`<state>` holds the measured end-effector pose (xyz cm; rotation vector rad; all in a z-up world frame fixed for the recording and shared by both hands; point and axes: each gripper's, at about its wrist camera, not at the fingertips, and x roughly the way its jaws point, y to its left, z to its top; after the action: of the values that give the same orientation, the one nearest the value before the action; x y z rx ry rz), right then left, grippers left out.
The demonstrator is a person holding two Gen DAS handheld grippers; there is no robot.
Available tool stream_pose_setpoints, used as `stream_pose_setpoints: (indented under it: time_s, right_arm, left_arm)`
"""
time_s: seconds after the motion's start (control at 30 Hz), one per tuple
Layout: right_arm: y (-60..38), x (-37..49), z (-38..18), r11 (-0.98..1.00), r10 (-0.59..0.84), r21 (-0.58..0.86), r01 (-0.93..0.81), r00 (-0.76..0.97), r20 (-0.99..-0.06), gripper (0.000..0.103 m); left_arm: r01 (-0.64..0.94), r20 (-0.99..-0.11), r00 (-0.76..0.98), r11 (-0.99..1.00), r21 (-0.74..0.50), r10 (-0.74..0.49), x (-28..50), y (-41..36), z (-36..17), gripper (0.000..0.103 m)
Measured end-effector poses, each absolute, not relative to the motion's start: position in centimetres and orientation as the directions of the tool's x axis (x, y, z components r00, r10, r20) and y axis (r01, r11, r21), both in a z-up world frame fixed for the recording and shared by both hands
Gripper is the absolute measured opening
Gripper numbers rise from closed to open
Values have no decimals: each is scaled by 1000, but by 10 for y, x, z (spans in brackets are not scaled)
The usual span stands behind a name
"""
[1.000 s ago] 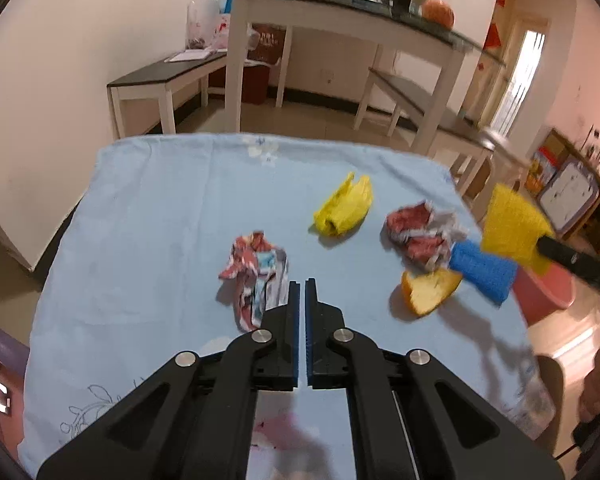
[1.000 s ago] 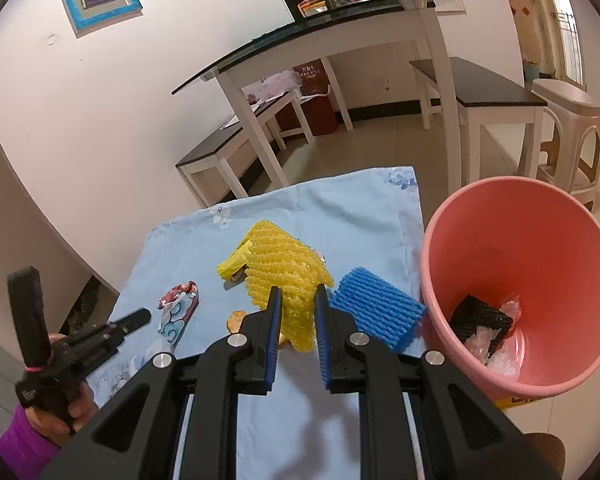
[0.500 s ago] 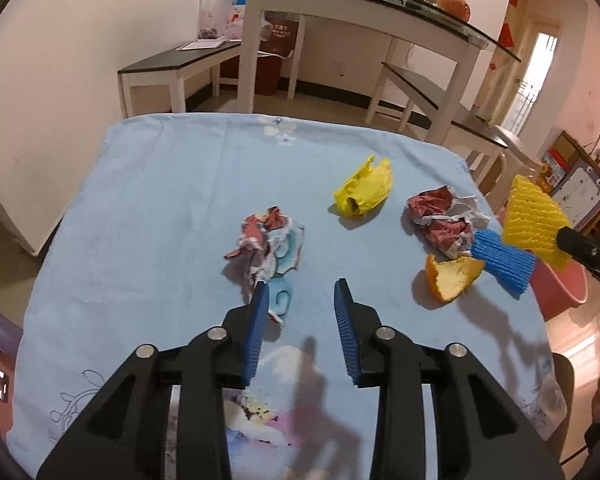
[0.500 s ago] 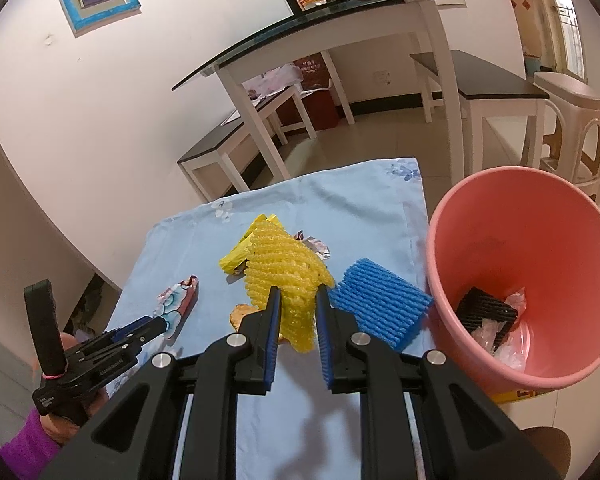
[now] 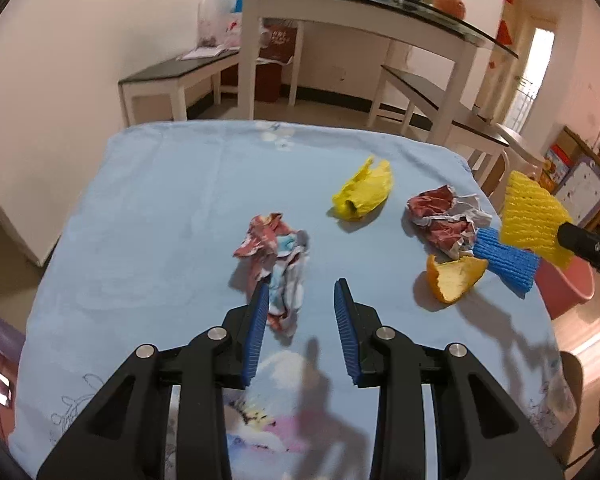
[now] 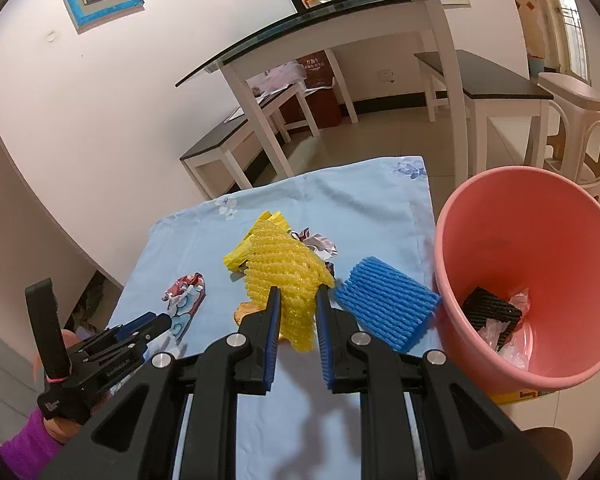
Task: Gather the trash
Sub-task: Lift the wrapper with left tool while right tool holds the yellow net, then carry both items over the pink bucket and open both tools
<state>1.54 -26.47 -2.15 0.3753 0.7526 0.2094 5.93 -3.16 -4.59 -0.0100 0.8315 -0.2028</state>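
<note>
Left wrist: two crumpled wrappers [image 5: 278, 258], one orange peel [image 5: 454, 278], two foam nets [image 5: 530, 222].

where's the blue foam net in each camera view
Left wrist: blue foam net at right, on the cloth's edge beside the orange peel.
Right wrist: blue foam net right of centre, next to the bucket.
Shared landmark: pink bucket.

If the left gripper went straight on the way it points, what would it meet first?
Probably the crumpled floral wrapper by its left finger, as the left gripper stands open above the blue cloth; depth is unclear.
</note>
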Motion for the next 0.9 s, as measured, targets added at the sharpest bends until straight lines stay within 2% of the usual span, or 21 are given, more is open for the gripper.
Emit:
stream_pose_setpoints:
  time_s: [0.2,0.27,0.33,0.53,0.9]
  right_arm:
    - [-269,14,-21,912,312,408,-44,719,-621,17]
    - [-271,12,-22,912,309,409,-40,722,-619,17]
    - [-275,10,-22,911,304,410,-32,725,-618,17]
    - [-285,5,-20,908,290,418,-13,739,-608,17]
    - [-327,-15,-6,922,158,378,91,800,-579,17]
  left_arm:
    - [162,-758,635,985,-55,-147,67,-36,-60,33]
    - [166,-762,629,984,-62,-154,68,-36,-62,15]
    - [164,-756,636,984,-66,-157,67,-36,-60,3]
    - [198,-712,675,977,-79,-194,60,-44,-35,2]
    - [449,-599,652,873,-190,-465,47,-122,30,2]
